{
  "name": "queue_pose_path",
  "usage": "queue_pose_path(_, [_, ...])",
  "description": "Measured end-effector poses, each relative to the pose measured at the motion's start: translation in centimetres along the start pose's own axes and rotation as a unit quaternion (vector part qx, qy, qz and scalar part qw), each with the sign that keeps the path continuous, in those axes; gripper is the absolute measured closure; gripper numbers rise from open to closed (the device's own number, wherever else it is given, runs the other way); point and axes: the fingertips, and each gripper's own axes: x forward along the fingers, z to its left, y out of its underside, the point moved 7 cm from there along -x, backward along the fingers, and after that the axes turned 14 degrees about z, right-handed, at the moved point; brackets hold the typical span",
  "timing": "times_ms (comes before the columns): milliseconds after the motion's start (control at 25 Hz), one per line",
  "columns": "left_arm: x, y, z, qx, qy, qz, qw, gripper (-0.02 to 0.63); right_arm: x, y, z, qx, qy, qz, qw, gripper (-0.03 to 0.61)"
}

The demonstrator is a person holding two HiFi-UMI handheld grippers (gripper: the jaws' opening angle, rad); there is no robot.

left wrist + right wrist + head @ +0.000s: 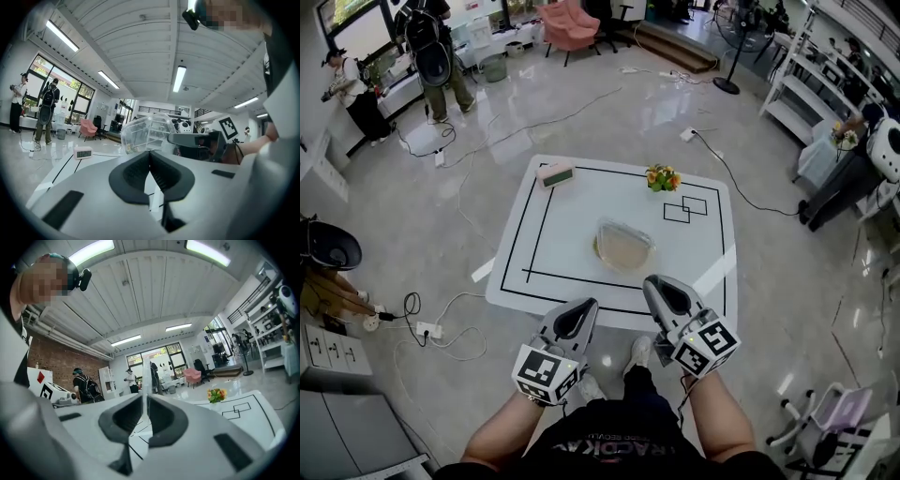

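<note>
Dark grey pads (133, 176) of the left gripper (150, 155) are pressed together at their front tips and nothing stands between them; this gripper is clenched and empty. The right gripper (146, 398) also has its jaws closed, but a thin clear edge (146, 376) stands upright between its pads and rises above them; I cannot tell for certain whether this edge belongs to the clear container (623, 246).

In the head view both grippers are at the 6 o'clock edge of the white table (703, 281); the left one is near the container, at 7 o'clock from it; the tip of the right one is just beside the container's rim at 5 o'clock. In the left gripper view the container shows at 12 o'clock beyond the closed jaws, and the right gripper reaches to its side from 3 o'clock.

The container stands in the middle of the table, inside the black rectangle (546, 216); something pale brown shows in it. A digital clock (555, 173) lies at 11 o'clock from the container, at the far corner; a small bunch of flowers (662, 177) stands at 1 o'clock; two small black squares (685, 208) are drawn at 2 o'clock, near the flowers.

Cables (441, 330) lie on the glossy floor (600, 112); a pink armchair (569, 25) stands at 12 o'clock, well apart.
</note>
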Motion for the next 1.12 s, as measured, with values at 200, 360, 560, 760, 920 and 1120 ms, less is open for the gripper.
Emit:
queue_pose_path(200, [-0.8,-0.2,-1.6,-0.014,0.020,-0.004,0.9997,0.611,-3.1,-0.6,1.5,-0.014,0.015,-0.005,1.000,0.549])
queue_pose_path(360, [-0.9,-0.4,-3.7,-0.006,0.026,-0.008,0.9996,0.611,-5.5,-0.9,1.8,-0.026,0.019,-0.008,0.999,0.549])
queue_pose_path(560, [-0.3,-0.5,-6.8,-0.002,0.021,-0.013,0.9997,0.611,-8.3,-0.5,0.8,-0.030,0.010,-0.011,0.999,0.550])
queue_pose_path(760, [0.0,0.2,-10.8,-0.006,-0.008,-0.012,0.9999,0.611,-11.3,0.5,-0.7,-0.028,-0.016,-0.009,0.999,0.551])
queue_pose_path(920, [-0.3,0.8,-14.1,-0.014,-0.035,-0.014,0.9992,0.611,-13.5,1.5,-1.4,-0.026,-0.041,-0.003,0.999,0.551])
queue_pose_path(1120, [-0.7,1.8,-17.5,-0.020,-0.065,-0.019,0.9975,0.611,-15.6,3.2,-2.0,-0.023,-0.070,-0.001,0.997,0.551])
